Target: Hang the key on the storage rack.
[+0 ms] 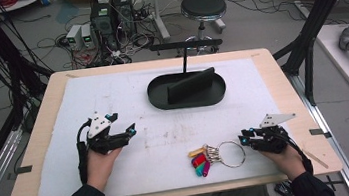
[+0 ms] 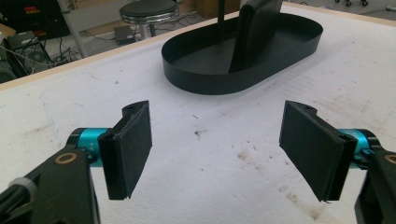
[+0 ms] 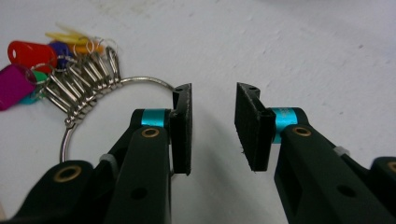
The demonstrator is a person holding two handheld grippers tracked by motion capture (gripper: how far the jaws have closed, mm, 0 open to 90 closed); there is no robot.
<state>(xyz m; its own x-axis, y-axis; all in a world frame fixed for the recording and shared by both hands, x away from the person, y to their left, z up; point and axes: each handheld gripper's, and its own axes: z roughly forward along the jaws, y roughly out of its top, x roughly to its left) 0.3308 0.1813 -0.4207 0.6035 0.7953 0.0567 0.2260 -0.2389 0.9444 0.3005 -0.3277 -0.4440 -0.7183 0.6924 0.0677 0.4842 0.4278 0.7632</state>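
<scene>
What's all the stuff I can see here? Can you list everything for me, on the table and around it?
Key ring: one, silver, near edge of the table, just left of the right gripper; its wire passes behind that gripper's left jaw.
Key tags: several, red, purple, magenta, yellow, teal, bunched on the ring's left side.
Tray: one, black, oval, far middle of the table, with an upright black piece in it.
Mat: one, white, stained, covering the table.
Table: one, light wood.
Stool: one, black seat, on the floor beyond the table.
Left gripper: one, black with teal, jaws wide apart, nothing between them.
Right gripper: one, black with teal, jaws partly open.
Hands: two, dark sleeves.
</scene>
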